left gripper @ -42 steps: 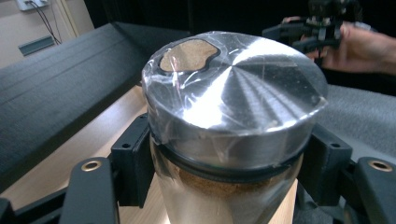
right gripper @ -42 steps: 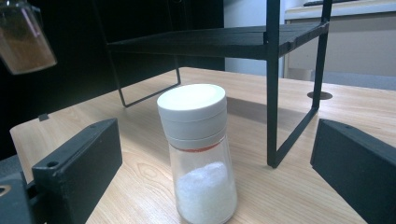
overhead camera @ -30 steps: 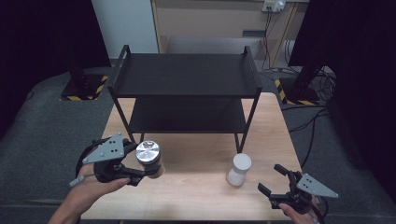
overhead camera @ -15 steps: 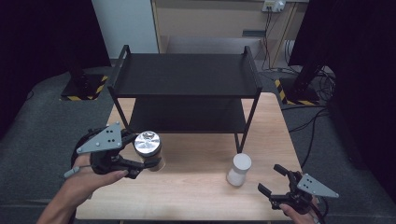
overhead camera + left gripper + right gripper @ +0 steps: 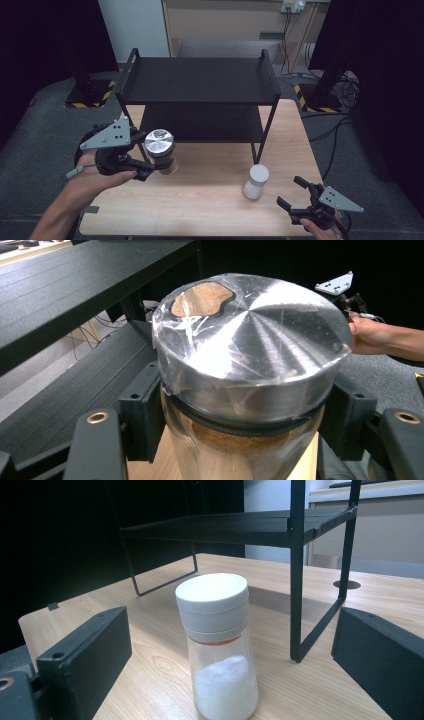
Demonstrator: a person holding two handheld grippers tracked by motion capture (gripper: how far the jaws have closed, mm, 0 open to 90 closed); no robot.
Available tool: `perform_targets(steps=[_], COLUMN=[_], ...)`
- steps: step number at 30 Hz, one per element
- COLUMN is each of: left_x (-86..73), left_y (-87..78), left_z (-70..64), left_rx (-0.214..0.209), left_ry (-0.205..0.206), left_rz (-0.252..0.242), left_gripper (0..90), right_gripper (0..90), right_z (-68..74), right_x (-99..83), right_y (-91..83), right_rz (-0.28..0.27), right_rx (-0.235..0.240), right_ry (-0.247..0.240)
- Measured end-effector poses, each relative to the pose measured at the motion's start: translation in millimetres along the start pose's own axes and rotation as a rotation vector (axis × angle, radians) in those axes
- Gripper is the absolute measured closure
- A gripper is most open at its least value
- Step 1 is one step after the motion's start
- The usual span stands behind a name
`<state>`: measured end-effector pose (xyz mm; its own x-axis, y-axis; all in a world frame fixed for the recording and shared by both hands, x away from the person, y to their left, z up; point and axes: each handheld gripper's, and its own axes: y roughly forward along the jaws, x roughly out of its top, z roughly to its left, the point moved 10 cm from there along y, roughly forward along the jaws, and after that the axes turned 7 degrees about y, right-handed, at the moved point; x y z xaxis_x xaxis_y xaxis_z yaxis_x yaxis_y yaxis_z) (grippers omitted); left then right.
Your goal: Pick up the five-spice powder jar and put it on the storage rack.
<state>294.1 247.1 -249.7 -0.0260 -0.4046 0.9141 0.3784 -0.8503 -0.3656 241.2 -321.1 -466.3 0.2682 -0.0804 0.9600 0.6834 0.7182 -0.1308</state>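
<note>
At left of the high view, the left gripper has its jaws clamped on the steel-lidded jar, lifted beside the black shelf rack; a carry toward a tier, needing a level approach. Lower right, the right gripper gapes wide, empty, near the white-capped shaker. Since the earlier frame the jar has moved up and rightward

- Jar: clear glass, brushed shiny metal lid under crinkled film.
- Shaker: clear glass, smooth matt white plastic cap.
- Table: pale smooth wood.
- Shelf rack: matt black.
</note>
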Motion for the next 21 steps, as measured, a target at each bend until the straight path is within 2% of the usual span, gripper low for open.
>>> perform_targets(steps=[21], left_x=[30.1], left_y=[-2.3], left_z=[18.7], left_rx=[0.006], left_ry=[0.01], left_rz=[0.004], left_gripper=[29.8], right_gripper=[3.4], right_z=[-0.9], right_x=[0.0], right_y=[-1.5], right_rz=[0.0], right_rx=[0.004], right_ry=[0.002])
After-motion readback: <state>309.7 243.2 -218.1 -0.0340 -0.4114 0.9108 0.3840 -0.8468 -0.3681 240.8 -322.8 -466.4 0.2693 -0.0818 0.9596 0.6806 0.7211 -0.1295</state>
